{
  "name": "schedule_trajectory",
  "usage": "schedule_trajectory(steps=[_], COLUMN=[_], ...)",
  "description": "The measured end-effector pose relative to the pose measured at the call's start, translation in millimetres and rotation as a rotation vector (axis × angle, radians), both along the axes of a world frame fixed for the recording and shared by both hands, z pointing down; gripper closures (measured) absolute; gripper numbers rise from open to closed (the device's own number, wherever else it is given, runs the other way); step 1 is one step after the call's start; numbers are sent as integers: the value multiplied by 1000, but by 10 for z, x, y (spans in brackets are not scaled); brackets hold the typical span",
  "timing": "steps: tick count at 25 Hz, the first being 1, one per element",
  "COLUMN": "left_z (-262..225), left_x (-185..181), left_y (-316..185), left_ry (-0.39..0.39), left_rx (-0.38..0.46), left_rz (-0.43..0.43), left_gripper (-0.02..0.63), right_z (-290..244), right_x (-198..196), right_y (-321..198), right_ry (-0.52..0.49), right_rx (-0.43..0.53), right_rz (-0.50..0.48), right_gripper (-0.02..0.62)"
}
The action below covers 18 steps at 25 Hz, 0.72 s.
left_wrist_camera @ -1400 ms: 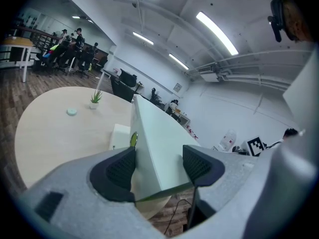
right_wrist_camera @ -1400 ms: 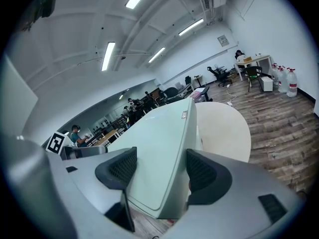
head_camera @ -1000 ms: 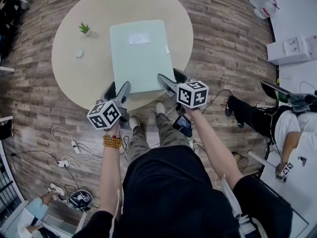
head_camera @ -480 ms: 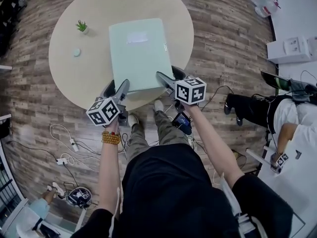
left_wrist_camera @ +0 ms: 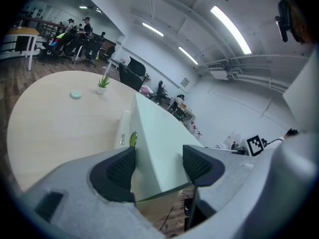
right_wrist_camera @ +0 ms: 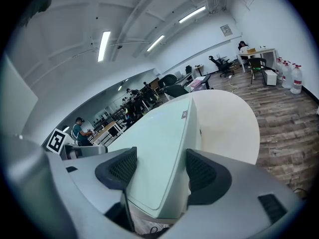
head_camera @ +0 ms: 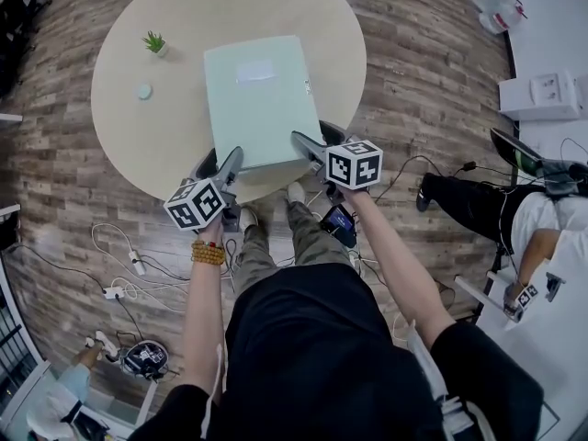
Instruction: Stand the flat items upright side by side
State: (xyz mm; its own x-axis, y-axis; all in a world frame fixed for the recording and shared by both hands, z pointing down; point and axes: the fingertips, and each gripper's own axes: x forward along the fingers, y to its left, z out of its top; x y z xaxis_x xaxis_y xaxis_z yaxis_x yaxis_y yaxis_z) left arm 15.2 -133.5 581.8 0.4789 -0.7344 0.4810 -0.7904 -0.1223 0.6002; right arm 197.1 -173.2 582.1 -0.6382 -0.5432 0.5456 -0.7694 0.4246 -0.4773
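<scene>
Item: pale green file box (head_camera: 257,99), lying flat on the round table (head_camera: 129,145), near edge overhanging toward the person. The left gripper (head_camera: 218,165) and right gripper (head_camera: 314,141) each clamp a near corner, probably a paired hold for tipping the box upright.

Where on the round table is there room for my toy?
The biggest bare patch of the table lies left of the green box, this side of the plant and the small disc. A narrower strip runs between the box and the table's right rim. The near edge is crowded: the left claw and right claw grip the box's corners.
</scene>
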Motion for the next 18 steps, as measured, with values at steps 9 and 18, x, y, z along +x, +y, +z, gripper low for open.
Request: schedule_trajectory(steps=[9, 18], left_z=[143, 221], left_x=[-44, -49], left_y=[25, 75], left_ry=[-17, -41], left_rx=[-30, -67], left_rz=[20, 44], left_gripper=[301, 301], right_z=[171, 249], right_x=[-43, -64], right_y=[47, 89], right_ry=[7, 29], right_rx=[-34, -60], right_rz=[2, -16], right_gripper=[284, 287])
